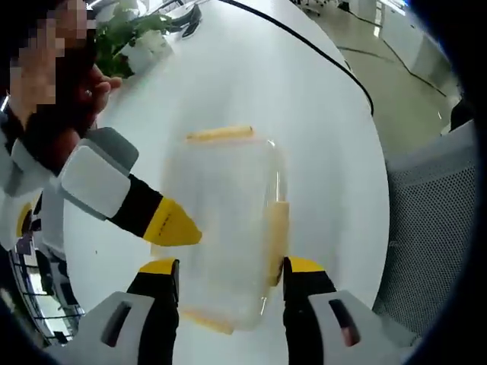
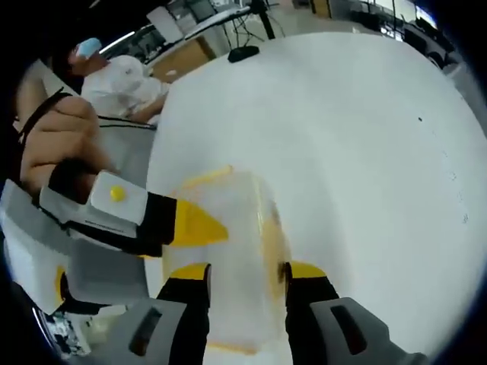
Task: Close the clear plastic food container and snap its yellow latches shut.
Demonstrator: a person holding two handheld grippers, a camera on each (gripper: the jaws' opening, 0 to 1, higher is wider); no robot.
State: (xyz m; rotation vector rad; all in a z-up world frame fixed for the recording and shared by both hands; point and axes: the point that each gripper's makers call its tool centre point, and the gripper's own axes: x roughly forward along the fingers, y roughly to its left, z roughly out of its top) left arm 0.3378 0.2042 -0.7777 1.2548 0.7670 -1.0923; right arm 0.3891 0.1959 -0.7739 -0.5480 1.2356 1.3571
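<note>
Left gripper: jaws wide, one on each side of the near end of the box, gripping nothing that can be seen.

Right gripper: jaws wide, likewise straddling the near end of the box. In the left gripper view it comes in from the left, a yellow fingertip at the box's left edge; contact cannot be told through the blur.

Clear plastic box: lies flat on the white table, just ahead of both grippers. Lid appears to be on. Contents: none made out through the blurred walls.

Yellow latches: one along the far edge, one along the right side, one at the near edge. Whether any is snapped down cannot be told.

Step in hand, as judged: lid seated, latching under way. Next move calls for pressing a fingertip down on one latch while the other gripper steadies the box against sliding.

Further off: potted plant at the table's far edge; grey mesh chair beside the table.
</note>
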